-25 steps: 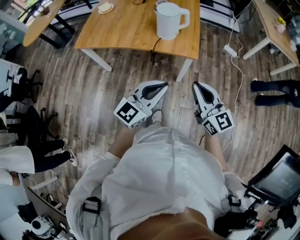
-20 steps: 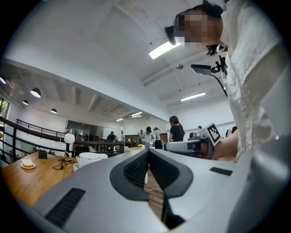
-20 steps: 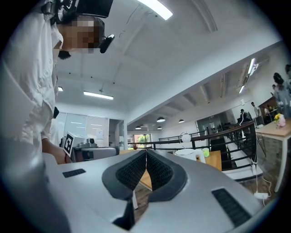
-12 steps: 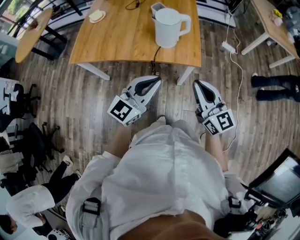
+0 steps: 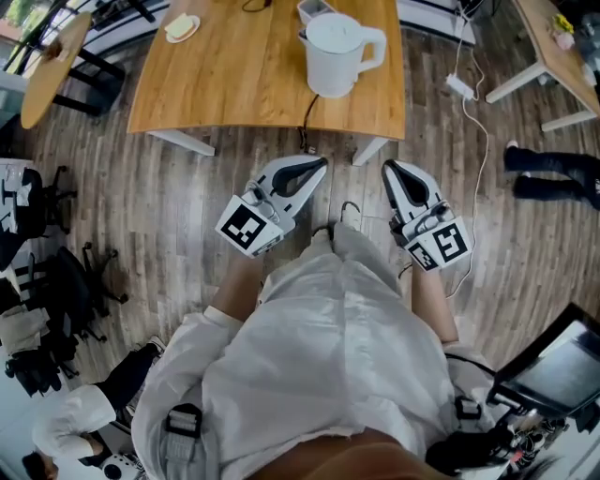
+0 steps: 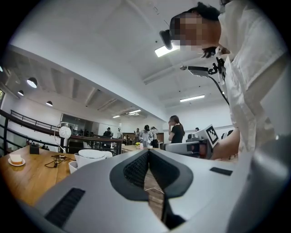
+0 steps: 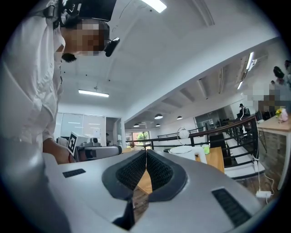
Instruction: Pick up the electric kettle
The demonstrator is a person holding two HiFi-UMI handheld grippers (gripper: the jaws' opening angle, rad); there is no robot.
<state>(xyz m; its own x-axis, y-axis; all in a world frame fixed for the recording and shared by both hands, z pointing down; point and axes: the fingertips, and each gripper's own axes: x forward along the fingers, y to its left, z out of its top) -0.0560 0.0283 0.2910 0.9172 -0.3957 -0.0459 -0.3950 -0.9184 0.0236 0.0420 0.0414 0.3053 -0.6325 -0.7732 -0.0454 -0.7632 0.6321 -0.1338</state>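
Observation:
A white electric kettle [image 5: 336, 52] with its handle to the right stands near the front edge of a wooden table [image 5: 234, 84]; a black cord runs off the edge below it. The kettle [image 6: 91, 157] also shows left of the left jaws, and the kettle [image 7: 188, 152] right of the right jaws. My left gripper [image 5: 322, 168] and right gripper [image 5: 386, 169] hover side by side over the floor, short of the table edge, pointing toward it. Both are shut with nothing between their jaws.
A small plate with food [image 5: 181, 27] sits at the table's far left. A power strip and white cable [image 5: 461, 89] lie on the floor to the right. Another table [image 5: 553, 56] stands at right, office chairs [image 5: 37, 187] at left, and a person's legs [image 5: 553, 173] at right.
The table and kettle have drawn closer to both grippers as the person walked forward. Both grippers stayed shut. A seated person at the lower left slid out of view.

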